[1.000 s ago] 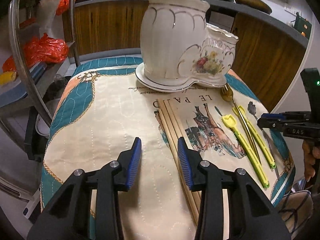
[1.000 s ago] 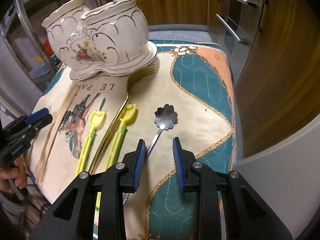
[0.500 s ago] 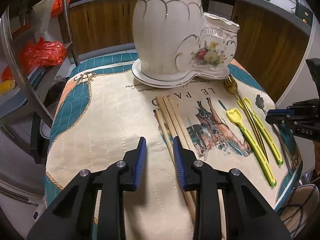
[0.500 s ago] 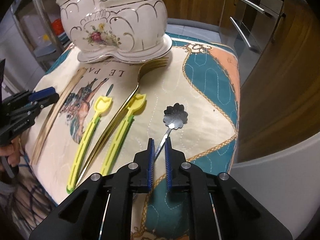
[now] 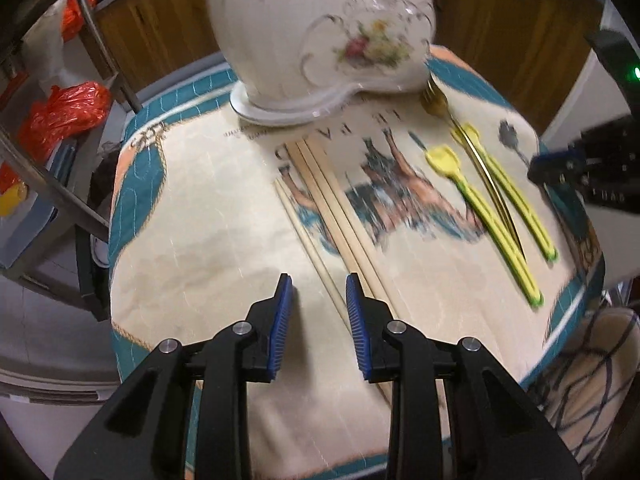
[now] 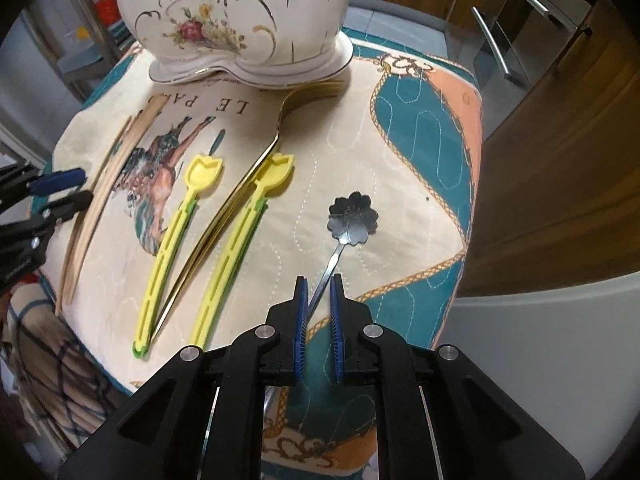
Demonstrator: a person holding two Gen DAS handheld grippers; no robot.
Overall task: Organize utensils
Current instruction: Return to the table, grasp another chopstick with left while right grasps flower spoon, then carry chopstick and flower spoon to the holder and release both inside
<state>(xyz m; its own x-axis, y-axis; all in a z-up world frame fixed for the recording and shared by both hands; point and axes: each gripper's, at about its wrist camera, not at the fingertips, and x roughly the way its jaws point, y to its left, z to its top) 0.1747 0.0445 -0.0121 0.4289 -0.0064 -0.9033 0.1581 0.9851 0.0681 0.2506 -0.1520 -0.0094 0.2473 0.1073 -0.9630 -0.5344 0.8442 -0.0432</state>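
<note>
Claws first, nearest to us. Our right claw (image 6: 319, 308) has its pads nearly together around the thin steel handle of the flower spoon (image 6: 353, 219); whether they already pinch it we cannot tell, though a narrow gap shows. Our left claw (image 5: 318, 312) stands apart above the table (image 5: 192, 216), with the chopsticks (image 5: 332, 216) running between and under its pads towards 12 o'clock.

We judge the spoon light, stiff and slick: bare metal lying flat on quilted cloth, so the pads must dig slightly into the fabric and take the handle by its middle, not its tip, or it will pivot. The chopsticks look like light wood, less slippery, but there are several lying together; gripping them near the centre should keep them from fanning.

Further out, at 11 o'clock from the right claw, lie two yellow tools (image 6: 224, 240) with a gold fork (image 6: 248, 184) between them, all slender and light.

Farthest, at 12 o'clock, stands the ceramic holder (image 6: 240, 12), heavy and fragile; we should lower utensils in gently.
</note>
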